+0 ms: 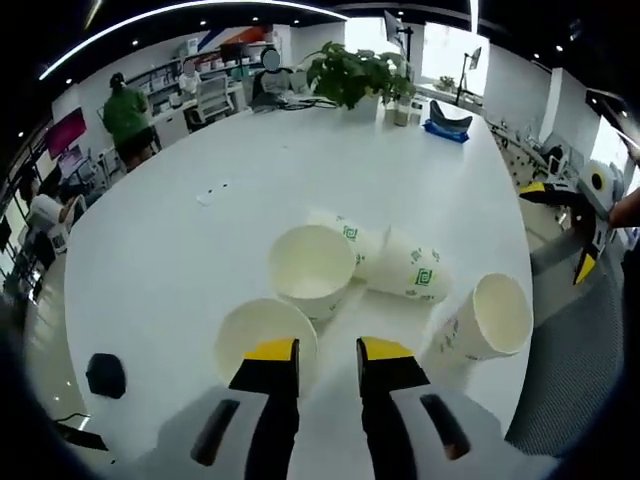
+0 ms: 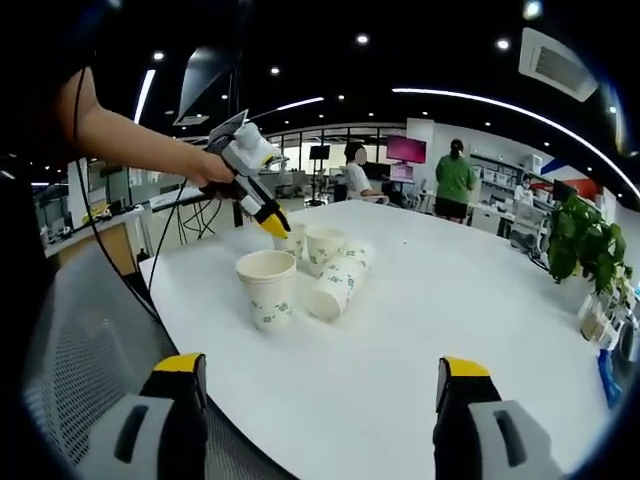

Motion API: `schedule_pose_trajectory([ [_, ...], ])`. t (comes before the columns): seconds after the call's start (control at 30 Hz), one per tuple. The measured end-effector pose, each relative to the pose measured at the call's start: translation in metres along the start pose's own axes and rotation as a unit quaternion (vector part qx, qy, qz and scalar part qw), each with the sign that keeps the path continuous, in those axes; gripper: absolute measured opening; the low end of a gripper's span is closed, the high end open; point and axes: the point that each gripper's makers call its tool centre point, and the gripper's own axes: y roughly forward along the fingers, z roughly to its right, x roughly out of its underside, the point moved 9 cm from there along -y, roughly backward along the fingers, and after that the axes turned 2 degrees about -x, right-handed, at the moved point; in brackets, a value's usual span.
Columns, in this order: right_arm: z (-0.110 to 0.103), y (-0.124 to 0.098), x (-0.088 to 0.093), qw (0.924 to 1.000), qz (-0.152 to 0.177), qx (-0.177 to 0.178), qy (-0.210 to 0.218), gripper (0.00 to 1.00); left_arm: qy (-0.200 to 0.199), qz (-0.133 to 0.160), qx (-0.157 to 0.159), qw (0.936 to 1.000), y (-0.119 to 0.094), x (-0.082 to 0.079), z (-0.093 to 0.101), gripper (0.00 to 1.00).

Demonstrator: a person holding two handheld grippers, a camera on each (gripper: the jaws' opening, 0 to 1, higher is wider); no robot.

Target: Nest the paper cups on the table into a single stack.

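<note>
cups: four white paper cups with green print (image 1: 312, 268), clustered near the edge of the round white table (image 1: 180, 240); two upright, two on their sides
left gripper (image 1: 328, 352): jaws slightly parted, empty, just above nearest upright cup (image 1: 262, 335)
right gripper (image 2: 320, 375): jaws wide apart, empty, well away from cups
background: potted green plant (image 1: 355, 72) at far table edge

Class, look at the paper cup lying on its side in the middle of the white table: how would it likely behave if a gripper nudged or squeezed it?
The cup lying on its side would probably roll in a curve, since its wall tapers. It looks empty and thin, so it likely shifts at a light push on the smooth white table. A hard squeeze may crumple it.
</note>
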Motion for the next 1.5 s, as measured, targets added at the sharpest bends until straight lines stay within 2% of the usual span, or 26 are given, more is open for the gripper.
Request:
schedule_pose_trajectory([
  [0.27, 0.001, 0.000, 0.003, 1.0000, -0.006, -0.001, 0.000, 0.95, 0.001, -0.025, 0.006, 0.9997, 0.014, 0.005, -0.006, 0.14],
  [0.43, 0.000, 0.000, 0.003, 1.0000, -0.009, -0.001, 0.000, 0.94, 0.005, -0.036, 0.003, 0.9994, 0.015, 0.008, -0.009, 0.10],
  [0.63, 0.000, 0.000, 0.002, 0.9999, -0.012, 0.000, 0.000, 0.93, 0.007, -0.032, 0.004, 0.9995, 0.017, 0.007, -0.008, 0.03],
  [0.83, 0.000, 0.000, 0.003, 0.9999, -0.013, -0.002, 0.000, 0.93, 0.019, -0.034, 0.004, 0.9992, 0.018, 0.007, -0.007, 0.02],
  [1.23, 0.001, 0.000, 0.002, 1.0000, -0.005, -0.003, 0.000, 0.94, 0.061, -0.031, -0.010, 0.9976, 0.008, 0.007, 0.008, 0.00],
  [1.4, 0.001, 0.000, 0.001, 1.0000, -0.002, -0.001, -0.001, 0.95, 0.064, -0.020, -0.009, 0.9977, -0.004, 0.007, 0.012, 0.00],
  [1.5, 0.001, -0.001, -0.001, 0.9999, 0.008, 0.005, -0.008, 0.98, 0.066, -0.013, -0.008, 0.9977, -0.015, 0.003, 0.019, 0.00],
])
